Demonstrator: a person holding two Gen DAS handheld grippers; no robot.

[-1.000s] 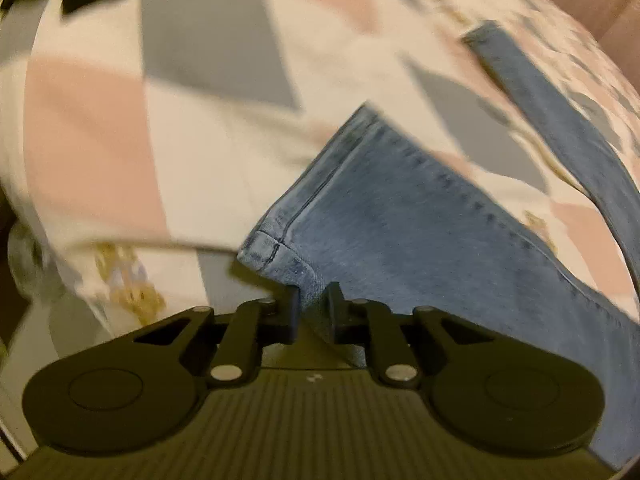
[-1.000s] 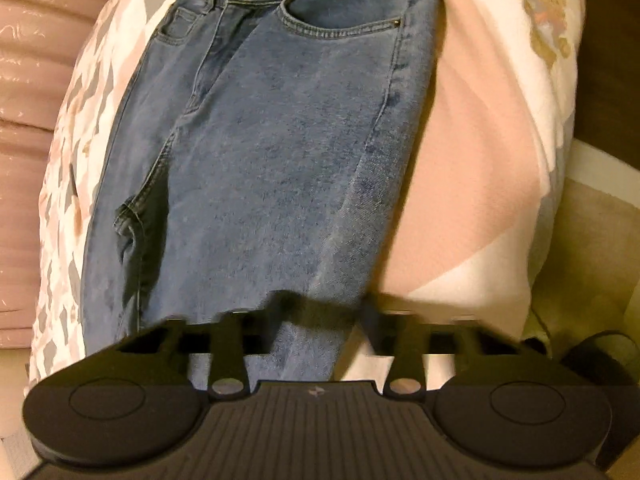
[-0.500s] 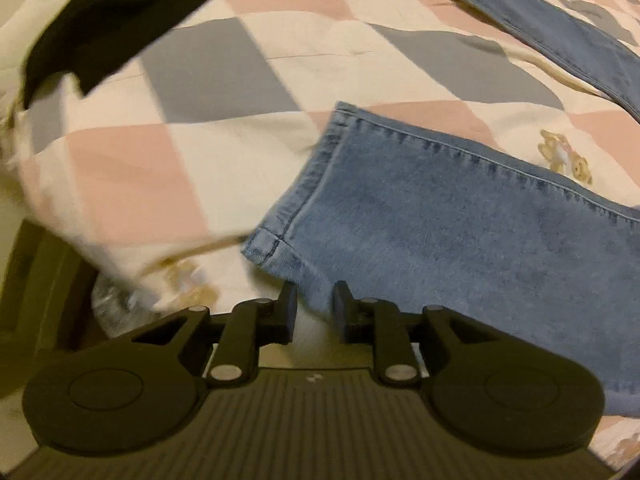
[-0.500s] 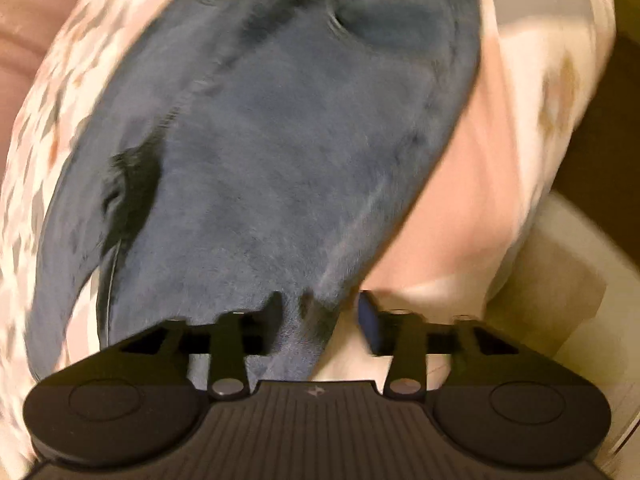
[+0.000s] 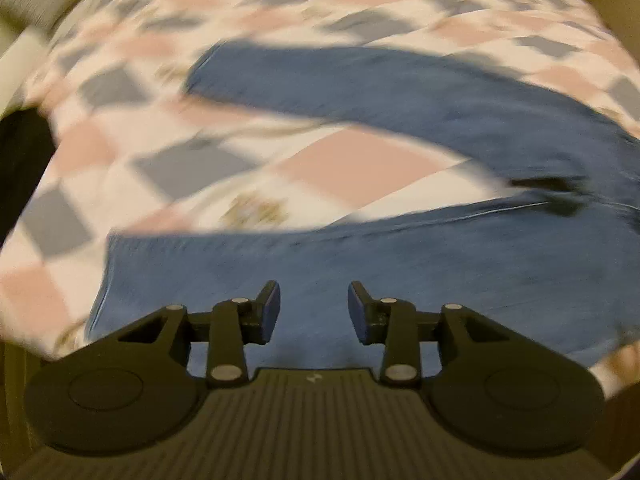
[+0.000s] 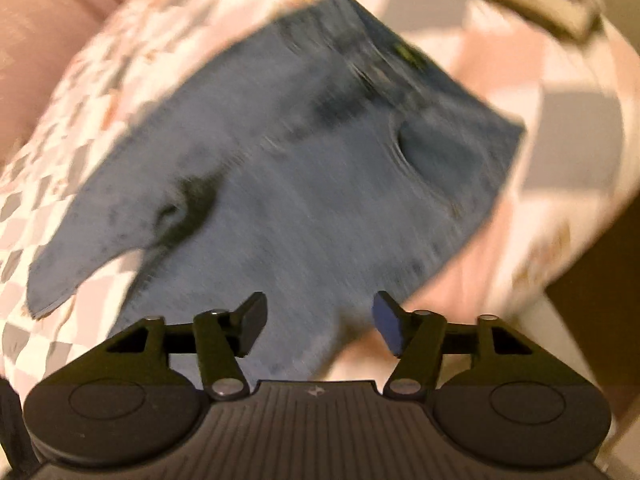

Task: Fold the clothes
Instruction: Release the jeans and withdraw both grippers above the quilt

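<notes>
the left claw (image 5: 314, 312) is spread wide with nothing in it, one leg of the jeans (image 5: 400, 264) just ahead on the checked quilt (image 5: 352, 168). the right claw (image 6: 320, 324) is spread too, hovering at the jeans' (image 6: 304, 184) thigh, waistband farther ahead.

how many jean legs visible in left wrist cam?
2. The near leg lies under the open left gripper; the far leg stretches across the checkered quilt, apart from the first. Frame is blurred.
</notes>
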